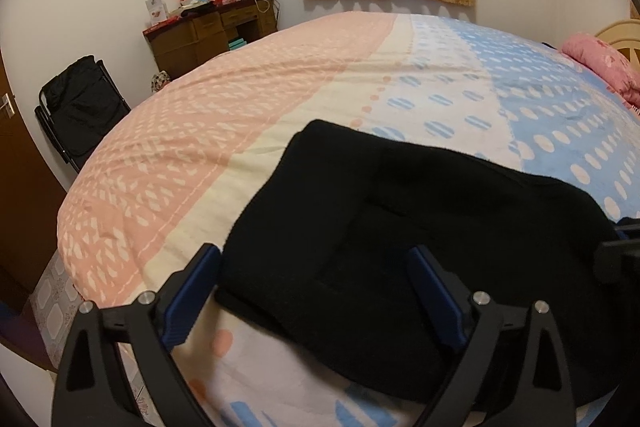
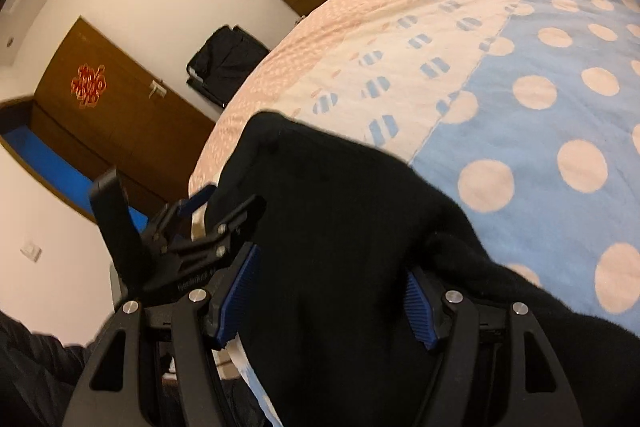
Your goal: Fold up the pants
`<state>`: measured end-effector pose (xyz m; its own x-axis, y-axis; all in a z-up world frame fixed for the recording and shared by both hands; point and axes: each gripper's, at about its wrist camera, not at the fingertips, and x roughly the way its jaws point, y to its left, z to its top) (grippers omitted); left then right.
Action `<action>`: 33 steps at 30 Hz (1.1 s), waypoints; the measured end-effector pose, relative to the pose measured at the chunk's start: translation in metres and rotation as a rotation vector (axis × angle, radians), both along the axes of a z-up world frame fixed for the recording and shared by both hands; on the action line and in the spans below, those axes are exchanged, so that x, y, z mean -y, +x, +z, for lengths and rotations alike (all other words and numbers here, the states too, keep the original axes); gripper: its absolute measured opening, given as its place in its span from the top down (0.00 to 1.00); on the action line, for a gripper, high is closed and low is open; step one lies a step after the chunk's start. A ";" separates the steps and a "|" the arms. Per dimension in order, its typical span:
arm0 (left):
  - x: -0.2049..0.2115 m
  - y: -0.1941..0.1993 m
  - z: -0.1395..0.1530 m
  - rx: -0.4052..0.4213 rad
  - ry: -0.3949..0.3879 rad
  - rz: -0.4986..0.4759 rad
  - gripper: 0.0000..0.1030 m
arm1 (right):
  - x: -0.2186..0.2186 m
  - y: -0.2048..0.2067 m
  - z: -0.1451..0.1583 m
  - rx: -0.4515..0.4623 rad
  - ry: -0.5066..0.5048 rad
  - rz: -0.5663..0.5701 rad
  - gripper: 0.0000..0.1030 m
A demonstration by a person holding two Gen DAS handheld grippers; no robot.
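Both grippers' fingers are spread: left gripper (image 1: 316, 291) and right gripper (image 2: 332, 291) straddle the folded black fleece pants (image 1: 400, 227), probably to flatten them.

- Pants (image 1: 400, 227): matt black cloth, soft and fuzzy at the edges.
- Bed (image 1: 240, 131) cover: woven cloth, matt, lightly textured.
- Left tool (image 1: 316, 291): matt black plastic, ribbed blue pads, shiny metal screws.
- Desk (image 1: 192, 39), upper left: brown wood, slight sheen.

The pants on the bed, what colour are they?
Plain black pants, clearest in the left wrist view.
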<state>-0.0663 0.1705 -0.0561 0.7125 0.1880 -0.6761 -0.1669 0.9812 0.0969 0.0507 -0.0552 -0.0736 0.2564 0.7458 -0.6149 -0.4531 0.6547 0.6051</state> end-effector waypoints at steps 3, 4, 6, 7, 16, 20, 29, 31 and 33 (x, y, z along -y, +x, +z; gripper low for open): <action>0.001 0.001 -0.001 -0.003 0.004 0.003 0.06 | 0.019 0.009 0.011 0.042 0.024 -0.104 0.33; 0.002 0.001 -0.002 -0.005 0.007 0.003 0.05 | 0.030 0.012 0.014 0.043 0.048 -0.135 0.34; 0.001 0.002 -0.002 -0.010 0.002 0.004 0.04 | 0.051 0.024 0.015 0.009 0.100 -0.198 0.34; -0.001 0.003 -0.004 -0.020 -0.010 0.008 0.02 | 0.062 0.028 0.016 0.015 0.089 -0.238 0.34; -0.007 0.004 -0.007 -0.028 -0.059 0.008 0.00 | 0.168 0.000 0.056 0.092 -0.156 -0.615 0.34; -0.007 0.004 -0.006 -0.025 -0.064 0.010 0.00 | 0.221 -0.049 0.079 0.197 -0.521 -0.959 0.34; -0.006 0.012 -0.003 -0.038 -0.067 0.026 0.00 | 0.361 -0.039 0.068 -0.094 -0.868 -1.371 0.34; -0.006 0.011 -0.003 -0.038 -0.062 0.026 0.00 | 0.375 -0.028 0.052 -0.190 -0.960 -1.403 0.34; -0.006 0.010 -0.003 -0.041 -0.059 0.024 0.00 | 0.383 -0.030 0.046 -0.215 -0.937 -1.409 0.35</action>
<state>-0.0564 0.1765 -0.0591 0.6795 0.1636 -0.7152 -0.1878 0.9811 0.0460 0.0212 -0.4385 -0.0276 0.2115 -0.5793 -0.7872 0.7776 0.5877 -0.2236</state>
